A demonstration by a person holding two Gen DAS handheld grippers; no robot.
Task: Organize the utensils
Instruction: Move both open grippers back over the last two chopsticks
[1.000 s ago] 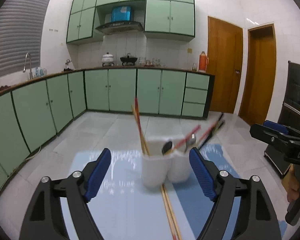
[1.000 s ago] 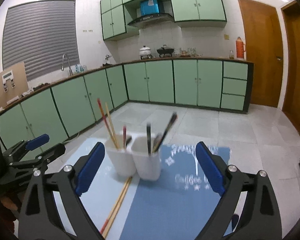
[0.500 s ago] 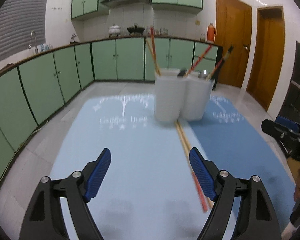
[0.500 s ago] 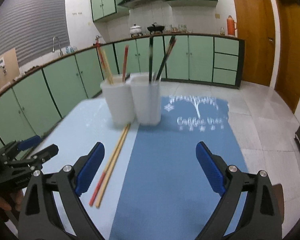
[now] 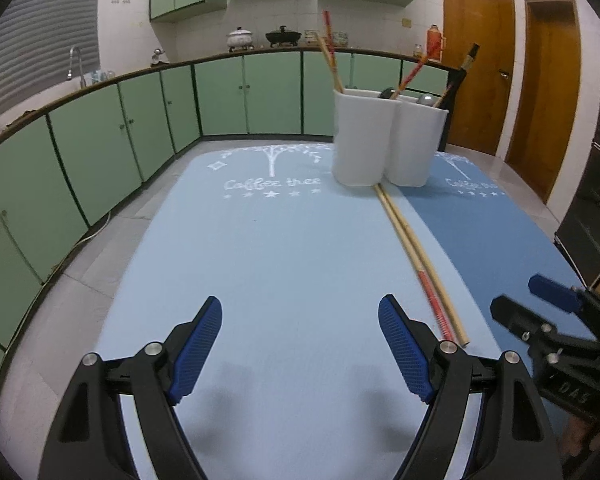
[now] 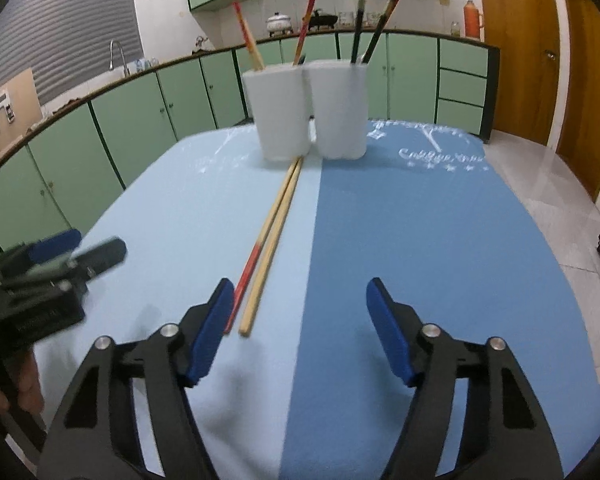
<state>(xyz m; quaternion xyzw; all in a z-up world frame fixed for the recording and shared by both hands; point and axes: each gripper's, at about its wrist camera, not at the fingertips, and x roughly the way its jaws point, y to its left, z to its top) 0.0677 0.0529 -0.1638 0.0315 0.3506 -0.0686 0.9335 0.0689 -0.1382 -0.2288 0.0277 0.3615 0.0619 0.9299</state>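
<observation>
A white two-cup utensil holder (image 5: pixel 380 140) (image 6: pixel 308 116) stands at the far end of the table with chopsticks and spoons upright in it. A pair of chopsticks (image 5: pixel 416 260) (image 6: pixel 272 232), one with a red end, lies on the light blue mat and runs from the holder toward me. My left gripper (image 5: pixel 300 320) hangs open low over the light blue mat, left of the chopsticks' near ends. My right gripper (image 6: pixel 300 296) is open with its jaws closing. The chopsticks' near ends lie just inside its left finger (image 6: pixel 216 320), and the pads grip nothing.
A light blue mat (image 5: pixel 240 260) and a darker blue mat (image 6: pixel 420 240) cover the table side by side. Each gripper shows in the other's view: the right gripper (image 5: pixel 548 328), the left gripper (image 6: pixel 52 268). Green cabinets and wooden doors stand beyond.
Both grippers have come down toward the table and tipped forward, so the holder now sits higher and farther off. The right gripper's jaws stand narrower than before.
</observation>
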